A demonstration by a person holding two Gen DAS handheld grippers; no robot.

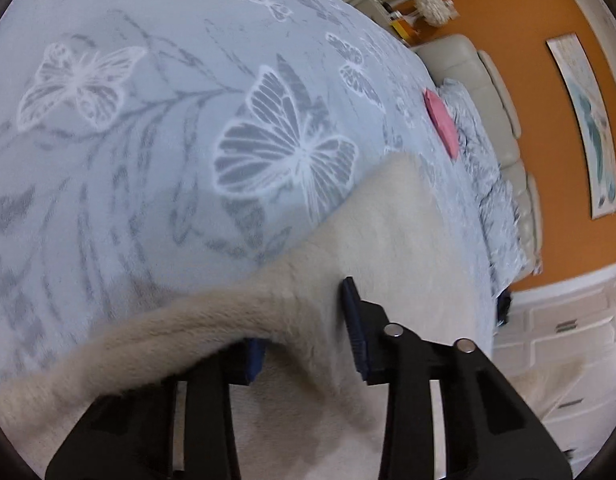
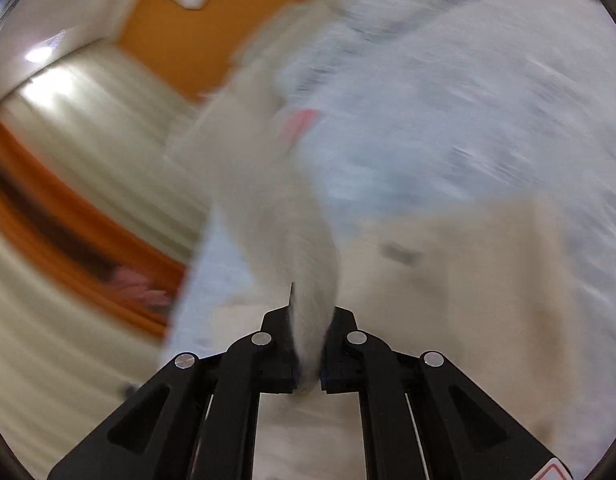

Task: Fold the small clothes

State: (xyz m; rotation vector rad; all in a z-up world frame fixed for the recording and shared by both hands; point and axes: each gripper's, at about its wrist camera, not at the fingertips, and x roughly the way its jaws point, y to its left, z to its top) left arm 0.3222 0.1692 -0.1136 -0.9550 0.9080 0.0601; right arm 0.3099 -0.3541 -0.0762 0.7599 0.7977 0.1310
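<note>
Cream fleece garment (image 1: 391, 240) spread on the butterfly bedspread (image 1: 148, 120), right gripper (image 2: 308, 360) clamped tight on a bunched edge, probably for folding it over, left gripper (image 1: 304, 344) spread wide, cloth draped between, gripping nothing.

Even, soft indoor light; right wrist view heavily motion-blurred, both fisheye-warped at edges.

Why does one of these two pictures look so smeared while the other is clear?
Right wrist view: heavy motion blur streaks the bedspread and curtains, while the right gripper, pinching cream fleece garment, stays sharp. Left wrist view: mostly crisp butterfly print, slightly soft near the left gripper; fisheye bends the edges.
</note>
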